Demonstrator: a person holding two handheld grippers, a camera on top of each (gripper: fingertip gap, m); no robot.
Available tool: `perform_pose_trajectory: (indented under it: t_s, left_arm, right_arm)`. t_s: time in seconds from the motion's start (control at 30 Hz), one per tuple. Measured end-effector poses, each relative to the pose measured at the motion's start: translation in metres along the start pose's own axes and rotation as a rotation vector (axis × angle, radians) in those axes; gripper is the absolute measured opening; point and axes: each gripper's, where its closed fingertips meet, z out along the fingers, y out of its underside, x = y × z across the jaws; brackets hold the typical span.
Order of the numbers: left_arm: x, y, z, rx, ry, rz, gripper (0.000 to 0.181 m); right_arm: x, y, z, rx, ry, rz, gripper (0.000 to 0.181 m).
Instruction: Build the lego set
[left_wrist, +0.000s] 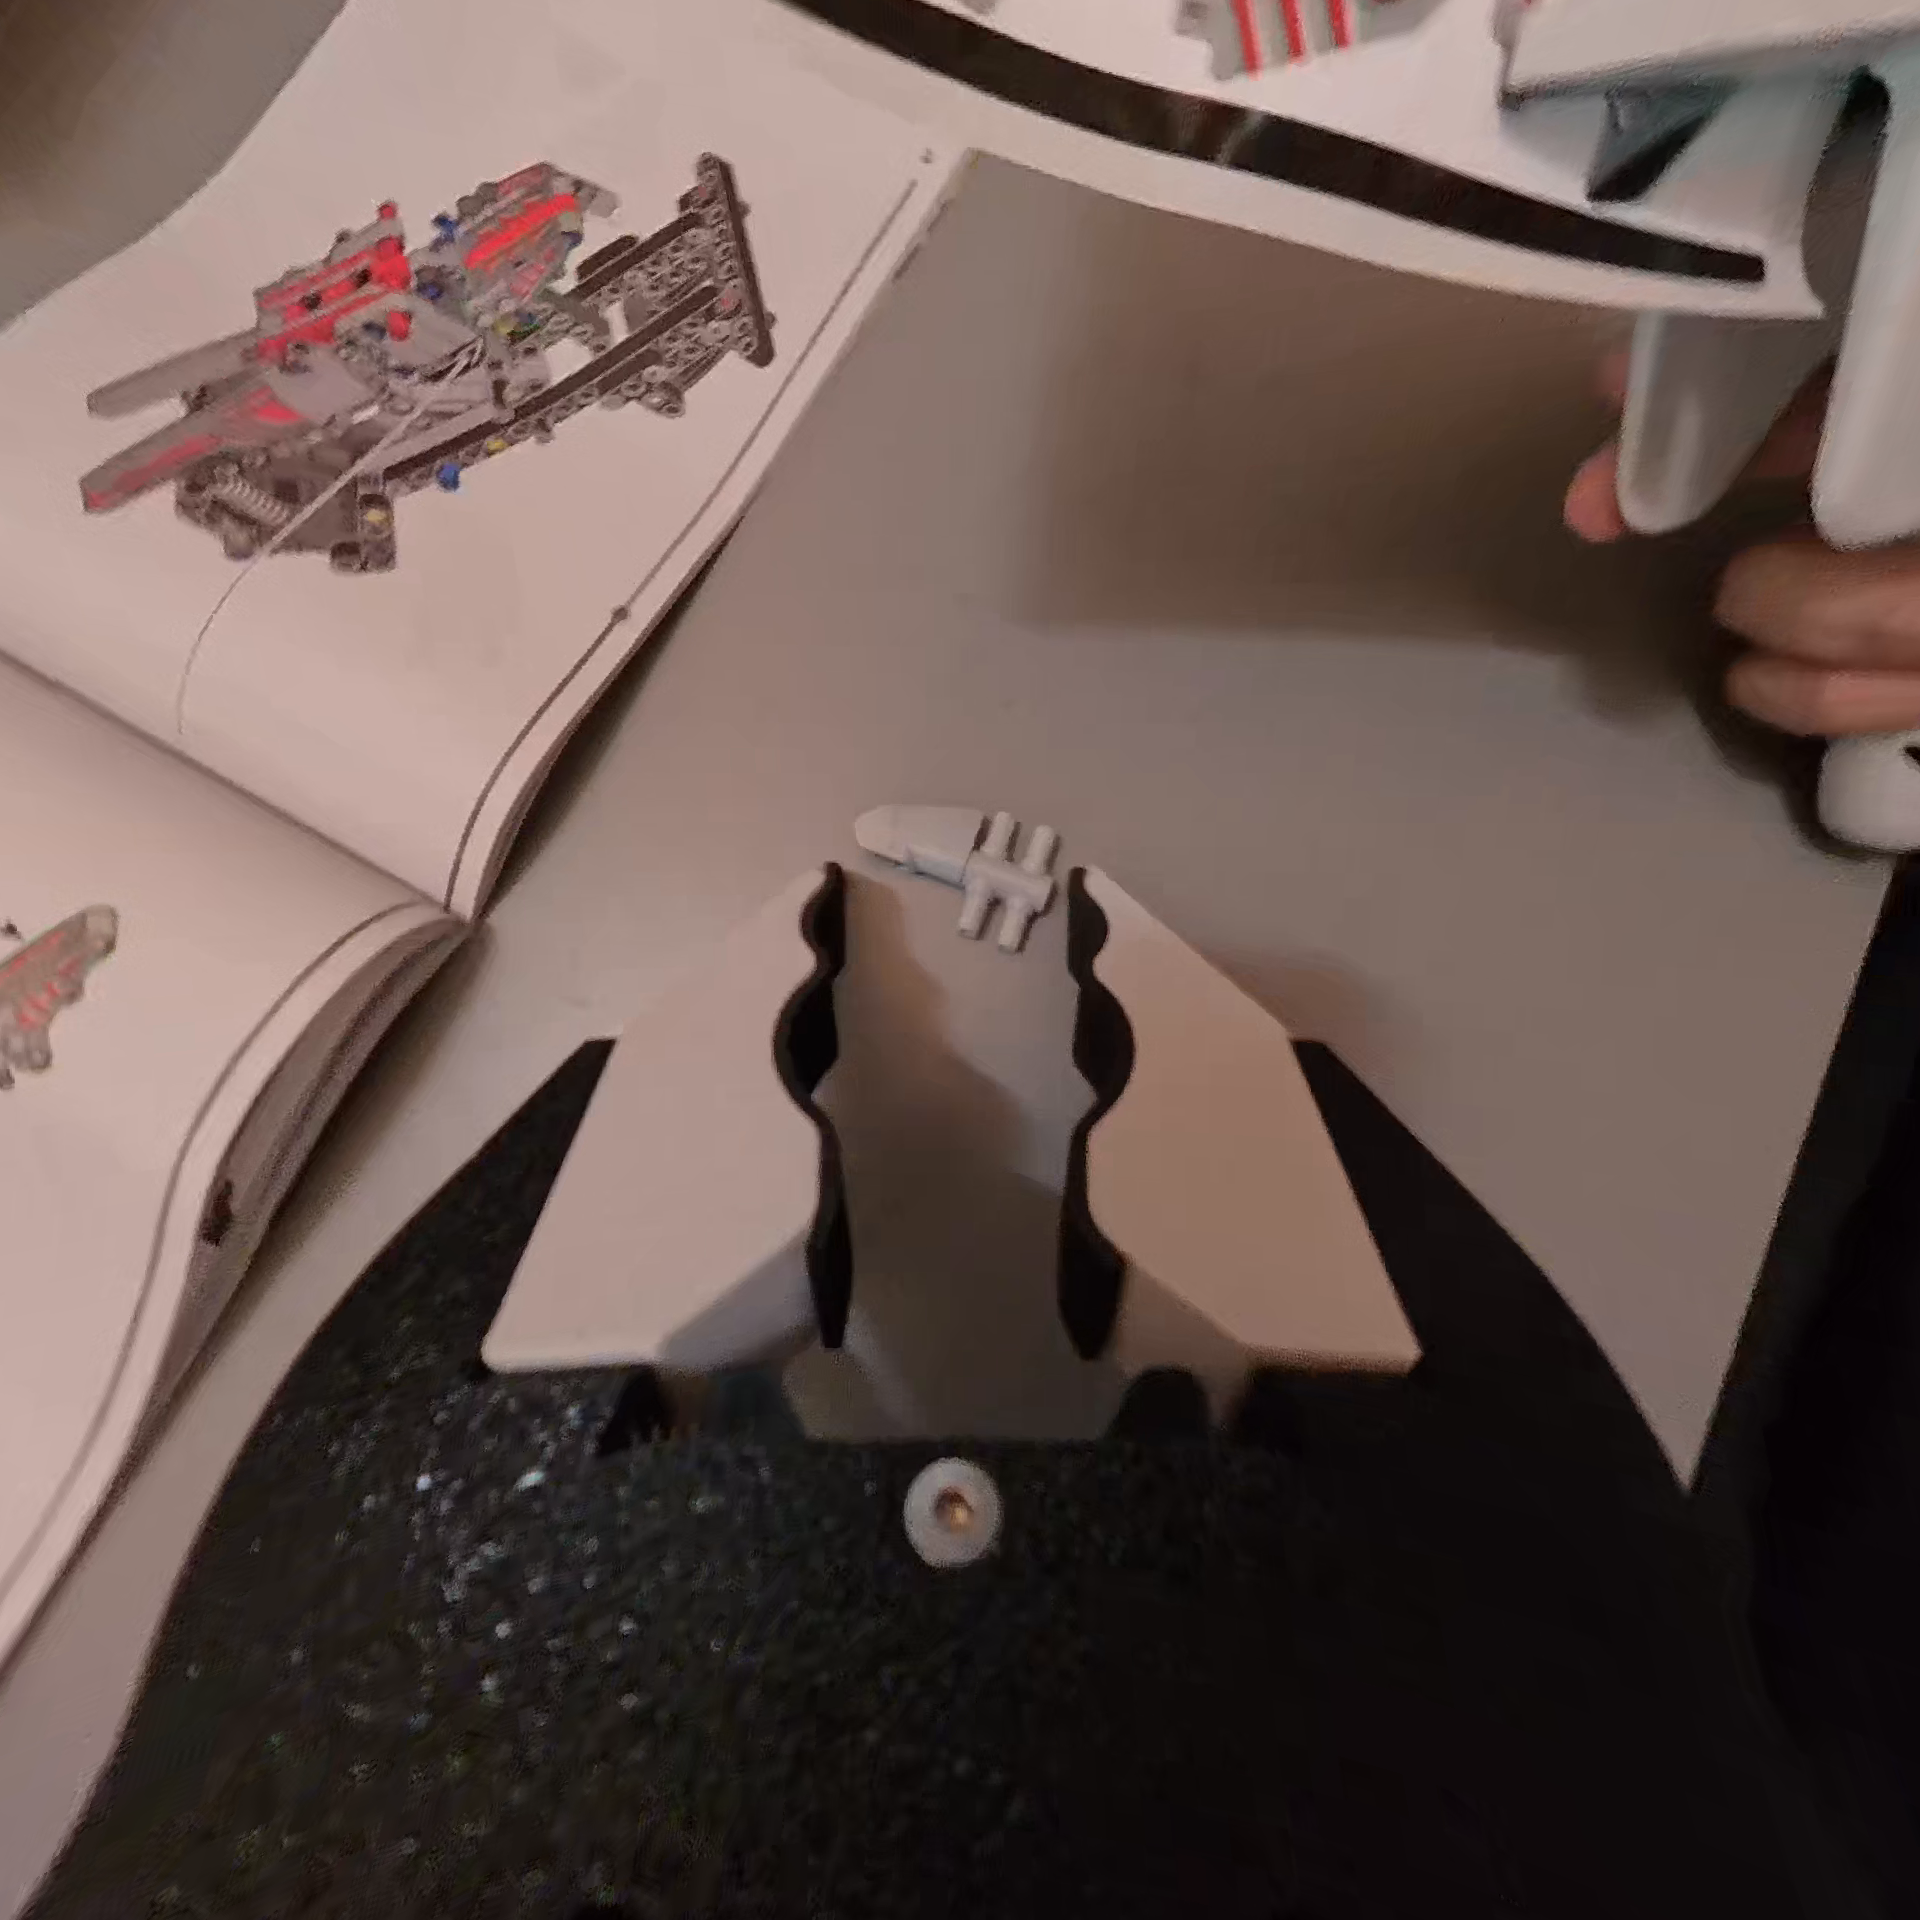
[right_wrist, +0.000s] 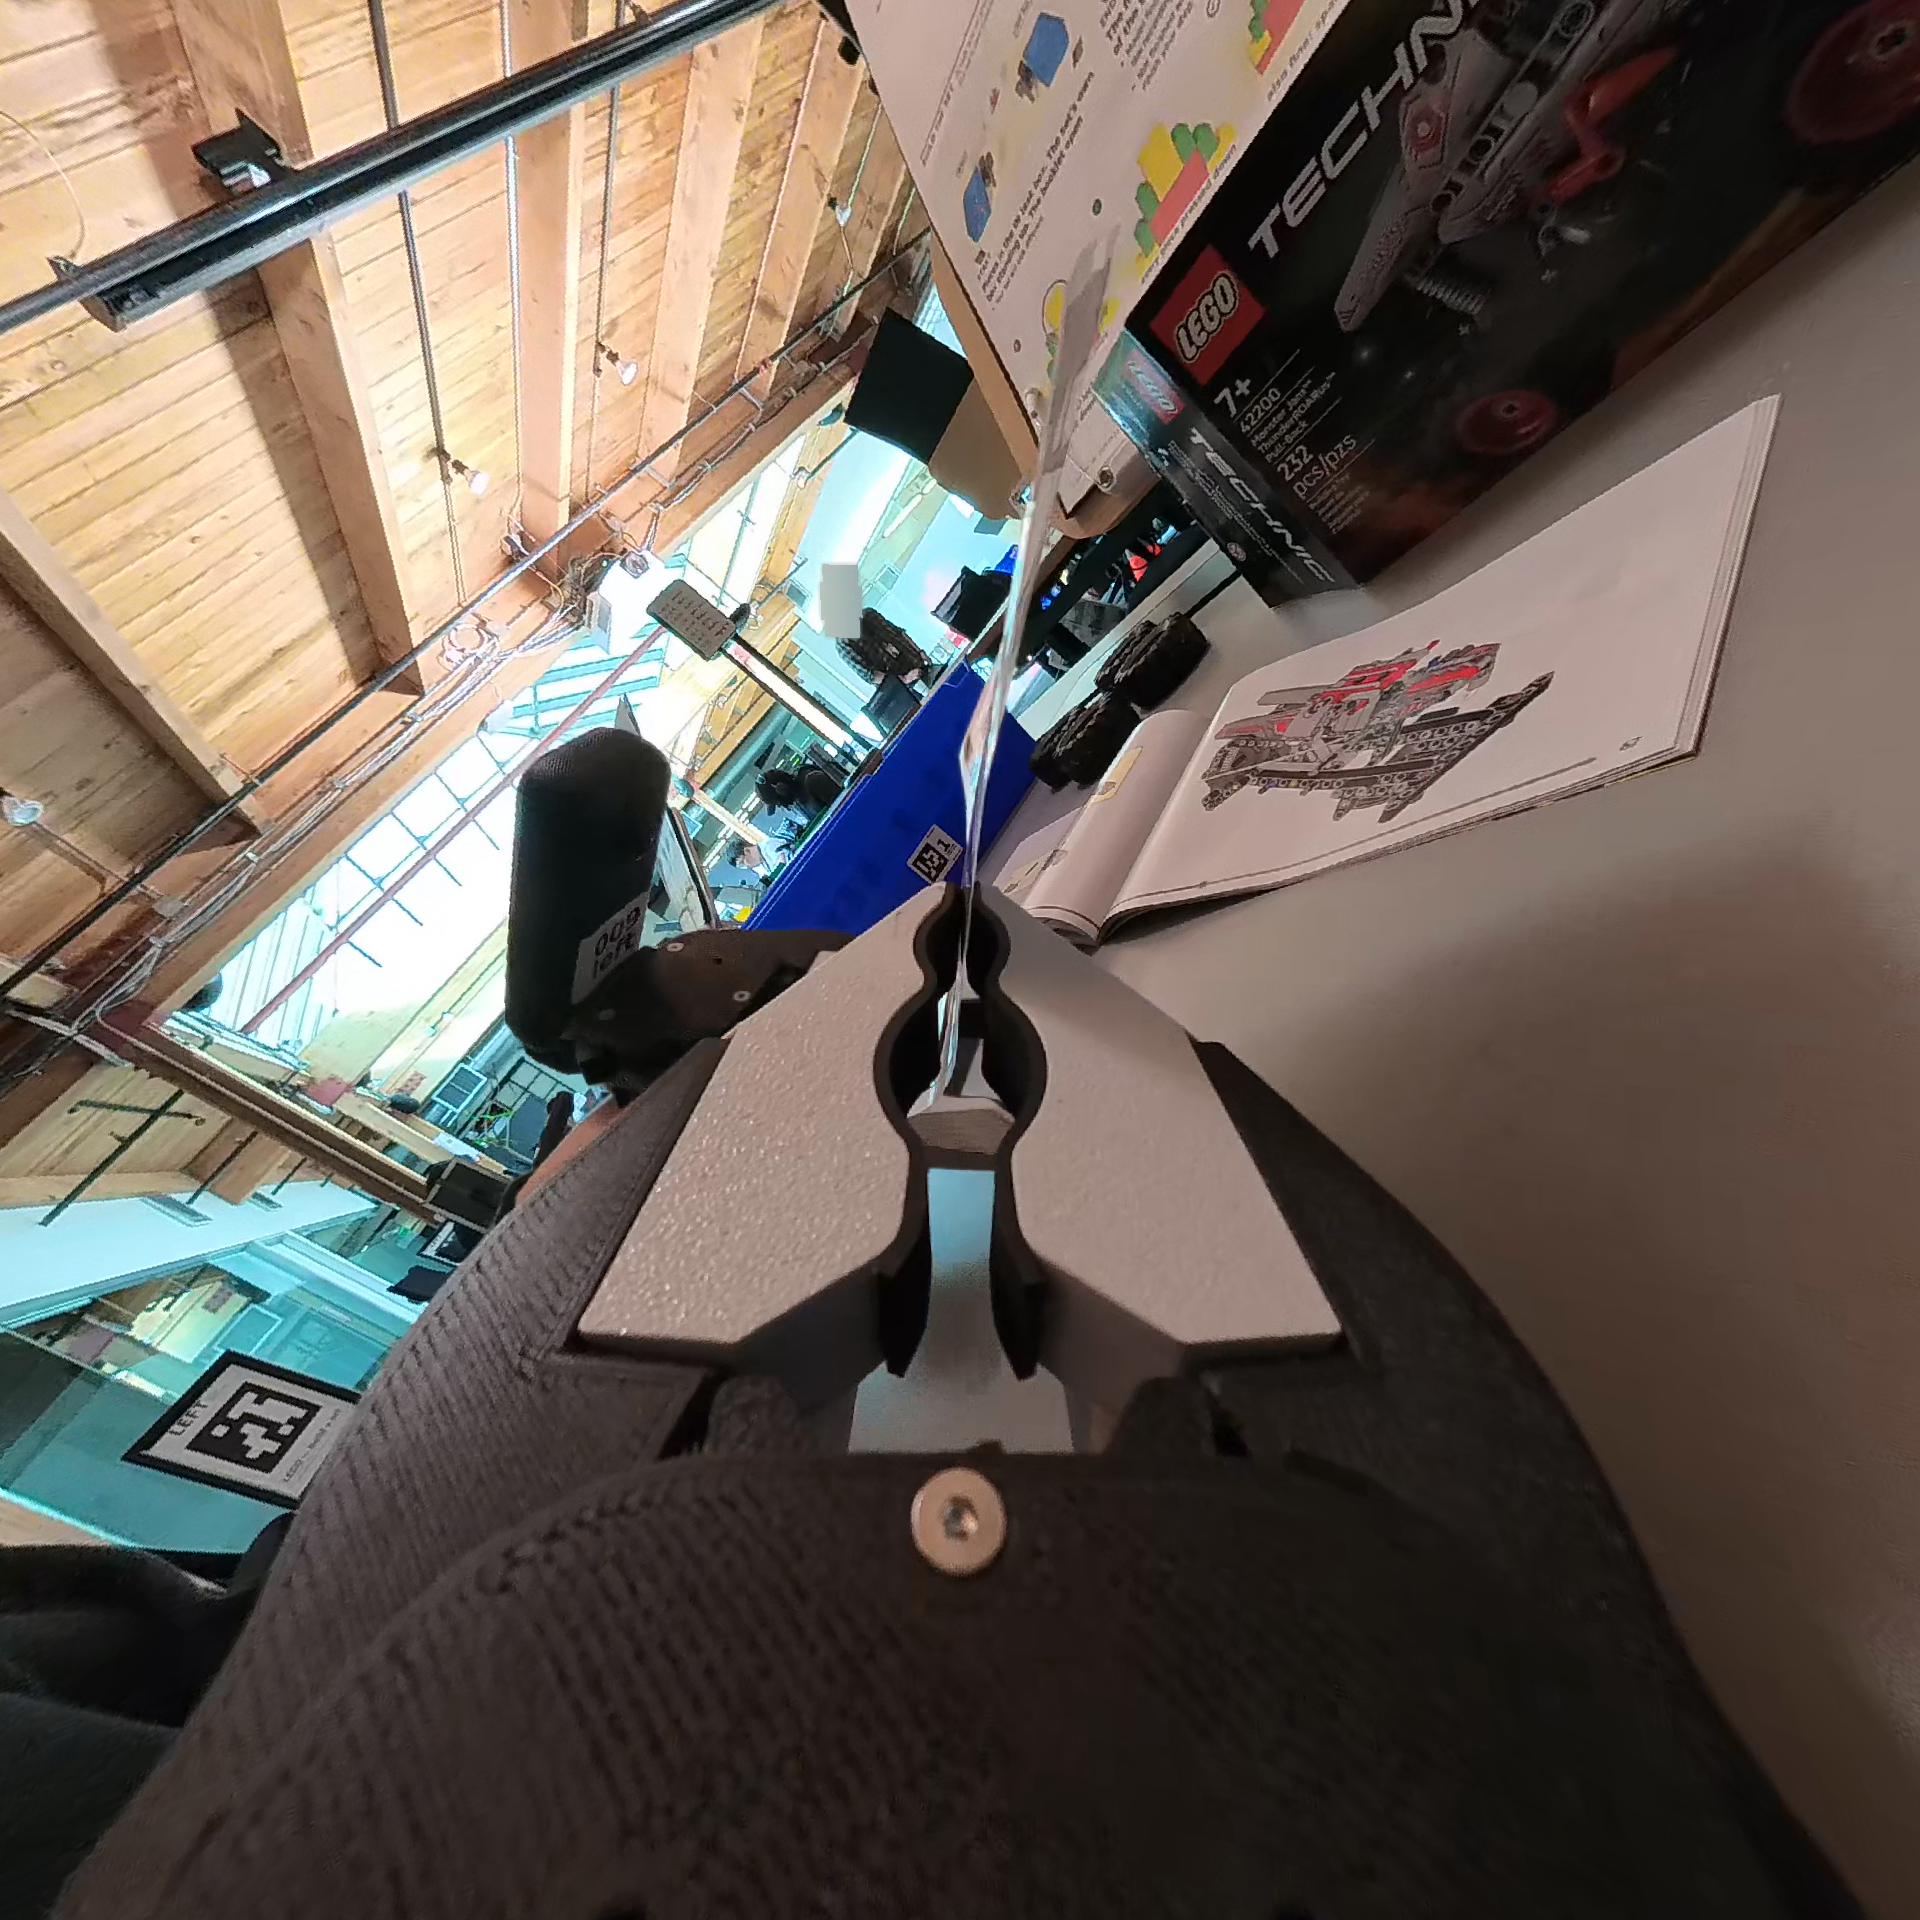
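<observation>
A small light-grey lego piece (left_wrist: 956, 862), a rounded tab with a pin connector, lies on the grey table (left_wrist: 1299, 623). My left gripper (left_wrist: 954, 883) is open, with its fingertips either side of the piece's near end, low over the table. My right gripper (right_wrist: 971, 904) is shut on a thin sheet (right_wrist: 1003, 665), seen edge-on and rising away from the jaws. In the left wrist view the sheet (left_wrist: 1247, 197) is white with a black curved stripe and hangs over the table's far side, next to the right gripper's white handle (left_wrist: 1683, 416).
An open instruction booklet (left_wrist: 436, 582) lies on the left; it also shows in the right wrist view (right_wrist: 1455, 717). The lego box (right_wrist: 1455, 291) stands behind it, with black tyres (right_wrist: 1122, 696) beside it. A hand (left_wrist: 1808, 623) holds the right gripper. The grippers' ends are close to 12 cm from one another.
</observation>
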Motion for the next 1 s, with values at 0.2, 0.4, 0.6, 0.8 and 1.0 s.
perform_pose_trajectory:
  t_s: [0.2,0.4,0.6,0.8,1.0]
  left_arm:
    - [-0.006,0.004,-0.004,-0.013,0.034,0.183,0.032]
    - [-0.021,0.004,-0.015,0.003,-0.043,0.062,0.033]
    - [-0.006,0.002,-0.004,0.007,-0.024,0.076,0.037]
    - [-0.024,0.008,-0.009,-0.018,-0.087,0.069,0.033]
    - [-0.010,0.000,-0.010,0.035,-0.043,0.077,0.031]
  right_arm:
    - [-0.001,0.001,0.000,-0.004,-0.005,-0.001,0.000]
    - [-0.001,0.001,0.000,-0.007,-0.008,0.002,0.000]
    - [-0.001,0.002,0.001,-0.012,-0.007,-0.003,0.000]
    - [-0.001,0.002,0.001,-0.012,-0.010,0.004,0.000]
    - [-0.001,0.003,0.001,-0.017,-0.008,0.004,0.000]
